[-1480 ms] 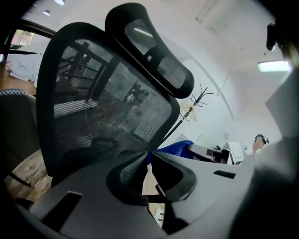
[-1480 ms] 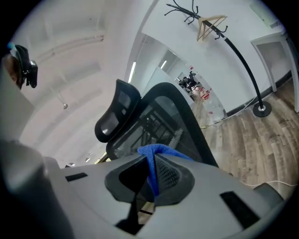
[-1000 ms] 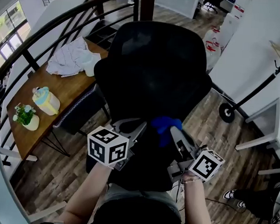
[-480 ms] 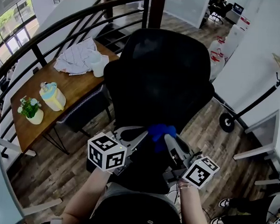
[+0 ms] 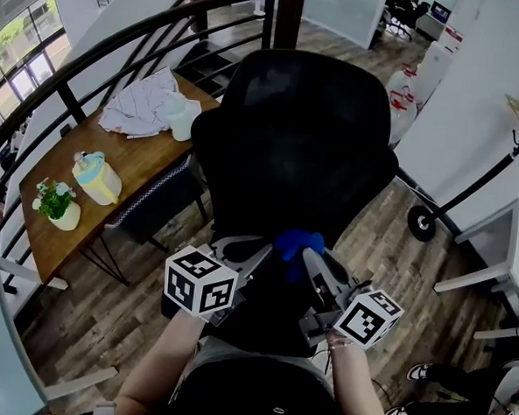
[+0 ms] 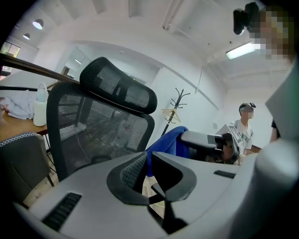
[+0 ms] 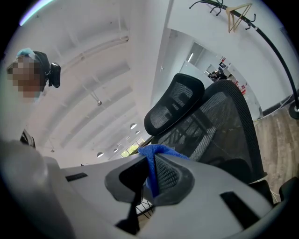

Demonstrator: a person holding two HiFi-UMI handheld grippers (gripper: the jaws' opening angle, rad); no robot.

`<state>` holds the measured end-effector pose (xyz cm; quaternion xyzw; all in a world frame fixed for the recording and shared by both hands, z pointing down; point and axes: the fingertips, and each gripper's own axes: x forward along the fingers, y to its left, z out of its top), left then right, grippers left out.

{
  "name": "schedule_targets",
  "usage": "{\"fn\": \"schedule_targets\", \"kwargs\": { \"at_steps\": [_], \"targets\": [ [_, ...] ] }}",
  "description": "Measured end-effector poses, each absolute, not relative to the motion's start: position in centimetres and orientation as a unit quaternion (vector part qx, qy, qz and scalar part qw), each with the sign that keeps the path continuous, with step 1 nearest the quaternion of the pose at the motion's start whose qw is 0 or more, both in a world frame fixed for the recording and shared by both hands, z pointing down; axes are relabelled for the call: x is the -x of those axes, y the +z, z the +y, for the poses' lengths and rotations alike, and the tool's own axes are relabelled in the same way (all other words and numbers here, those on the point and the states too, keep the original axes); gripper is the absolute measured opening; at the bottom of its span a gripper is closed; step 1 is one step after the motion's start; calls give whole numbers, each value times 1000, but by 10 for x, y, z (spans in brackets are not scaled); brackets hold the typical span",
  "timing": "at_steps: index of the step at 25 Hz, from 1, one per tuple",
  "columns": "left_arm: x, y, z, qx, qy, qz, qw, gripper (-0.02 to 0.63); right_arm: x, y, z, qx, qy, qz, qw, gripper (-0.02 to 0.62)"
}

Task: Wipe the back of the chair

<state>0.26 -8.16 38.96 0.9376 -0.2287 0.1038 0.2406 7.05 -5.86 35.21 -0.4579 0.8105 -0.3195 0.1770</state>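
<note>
While the right gripper (image 5: pixel 314 255) pinches the cloth (image 5: pixel 298 243) in its jaws, low at the back of the chair (image 5: pixel 299 134), the left gripper (image 5: pixel 255 253) hovers just beside, jaws pressed together, empty.

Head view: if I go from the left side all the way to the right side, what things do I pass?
Potted plant → jug → crumpled white cloth → black chair → coat stand
</note>
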Motion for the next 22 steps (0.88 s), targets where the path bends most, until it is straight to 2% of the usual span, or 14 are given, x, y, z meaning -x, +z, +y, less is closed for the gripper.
{"fn": "schedule_targets", "kwargs": {
  "at_steps": [11,22],
  "targets": [
    [-5,399,-75,-932,103,-221,269,38,-68,373,-55,464,-346,797,172,44],
    [-12,402,-70,-933,111,-211,269,38,-69,373,-58,467,-345,796,172,44]
  ]
}}
